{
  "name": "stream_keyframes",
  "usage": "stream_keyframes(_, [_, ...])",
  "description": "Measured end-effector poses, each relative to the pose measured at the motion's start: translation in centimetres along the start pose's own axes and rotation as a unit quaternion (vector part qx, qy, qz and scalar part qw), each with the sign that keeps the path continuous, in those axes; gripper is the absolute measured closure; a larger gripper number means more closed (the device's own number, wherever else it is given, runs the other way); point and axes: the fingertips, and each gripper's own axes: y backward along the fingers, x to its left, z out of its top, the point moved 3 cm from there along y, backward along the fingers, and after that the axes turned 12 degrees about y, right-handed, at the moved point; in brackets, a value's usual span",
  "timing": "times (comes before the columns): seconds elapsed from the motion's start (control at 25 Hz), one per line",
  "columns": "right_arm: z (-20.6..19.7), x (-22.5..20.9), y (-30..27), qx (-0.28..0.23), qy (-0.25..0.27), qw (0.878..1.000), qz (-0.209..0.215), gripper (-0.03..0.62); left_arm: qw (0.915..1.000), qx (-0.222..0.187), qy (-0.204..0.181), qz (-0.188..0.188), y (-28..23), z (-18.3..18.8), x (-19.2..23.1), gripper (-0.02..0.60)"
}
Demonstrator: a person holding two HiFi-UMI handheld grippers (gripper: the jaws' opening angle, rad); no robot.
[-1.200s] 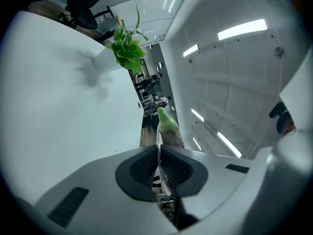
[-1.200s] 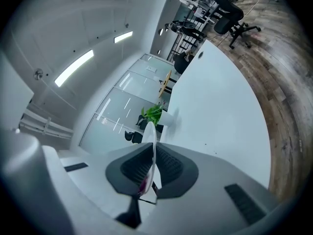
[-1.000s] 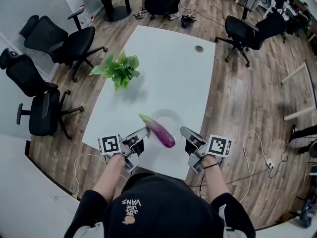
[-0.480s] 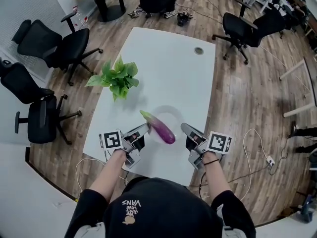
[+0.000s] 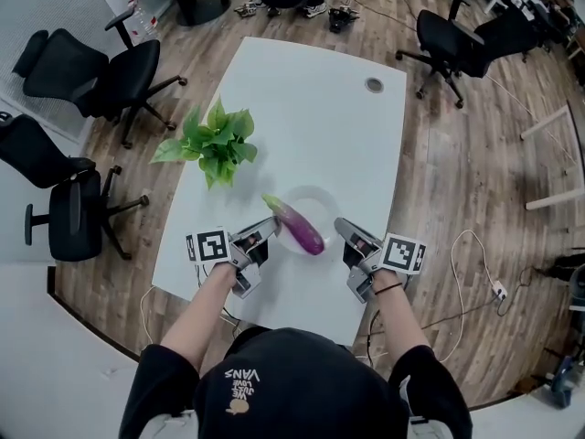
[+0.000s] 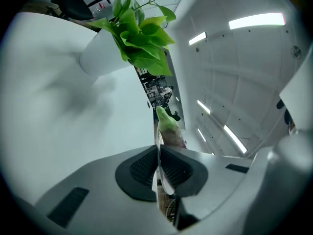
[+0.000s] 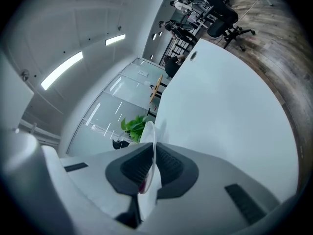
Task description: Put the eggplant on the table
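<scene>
A purple eggplant (image 5: 300, 227) with a green stem end lies on a round white plate (image 5: 317, 199), which hangs just over the near part of the white table (image 5: 311, 117). My left gripper (image 5: 271, 224) is shut on the plate's left rim and my right gripper (image 5: 340, 226) is shut on its right rim. In the left gripper view the thin plate rim (image 6: 157, 136) runs between the closed pads of the left gripper (image 6: 159, 148), with the eggplant's green tip (image 6: 166, 122) just beyond. The right gripper view shows the right gripper (image 7: 153, 148) pinching the plate's edge (image 7: 149, 133).
A leafy potted plant (image 5: 217, 140) stands on the table's left side, beyond the left gripper. A cable grommet (image 5: 374, 85) sits at the far end. Black office chairs (image 5: 82, 62) stand left of the table, and another chair (image 5: 452, 39) at the far right. Wooden floor surrounds the table.
Both grippers have carried the plate with the eggplant farther in over the table and lower, still holding its two rims. The eggplant has stayed on the plate.
</scene>
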Motion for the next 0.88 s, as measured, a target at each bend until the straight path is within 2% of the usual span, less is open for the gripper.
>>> stream_keyframes(0.32, [0.1, -2.6, -1.7, 0.013, 0.002, 1.0, -0.022, 0.564, 0.9998, 0.008, -0.002, 0.019, -1.6, 1.3, 2.4, 0.555])
stream_keyframes(0.88, [-0.6, -6.5, -4.6, 0.054, 0.011, 0.996, -0.067, 0.564, 0.9961, 0.022, -0.009, 0.085, -3.4, 3.1, 6.6, 0.555])
